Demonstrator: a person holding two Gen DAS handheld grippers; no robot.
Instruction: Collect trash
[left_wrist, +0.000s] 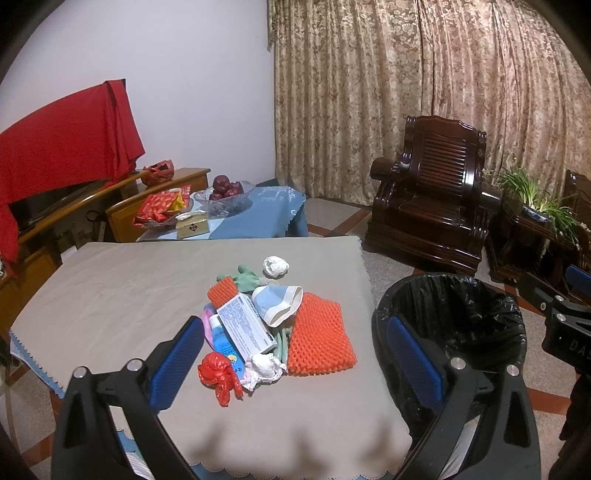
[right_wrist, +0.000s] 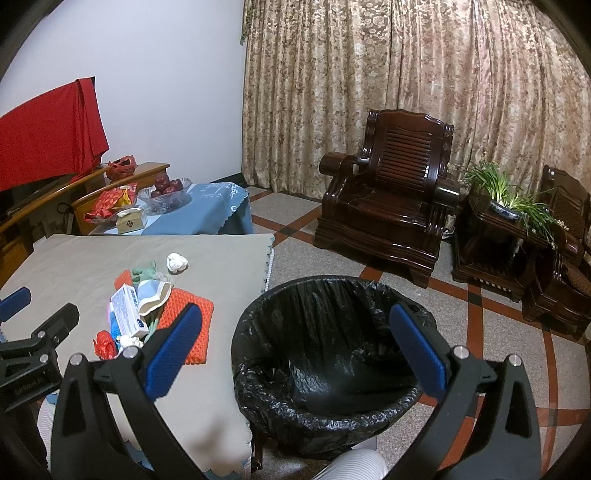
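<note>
Both grippers empty, jaws spread: left gripper (left_wrist: 295, 354) hangs above the trash pile (left_wrist: 273, 325), which lies toward the right edge of the worktop (left_wrist: 110, 280); right gripper (right_wrist: 295, 347) hangs over the lined bin (right_wrist: 325, 354) just off that edge. Risk: pile items overlap (box on tube, cup on foam), so one pinch may drag neighbours off the edge. Only the right view shows the bin's empty interior; the left view resolves the pile.

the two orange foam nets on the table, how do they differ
The large orange foam net lies flat and mostly uncovered at the pile's right; the small orange foam net is a far smaller visible patch, partly tucked under the white box. Both share the same bumpy orange mesh.
</note>
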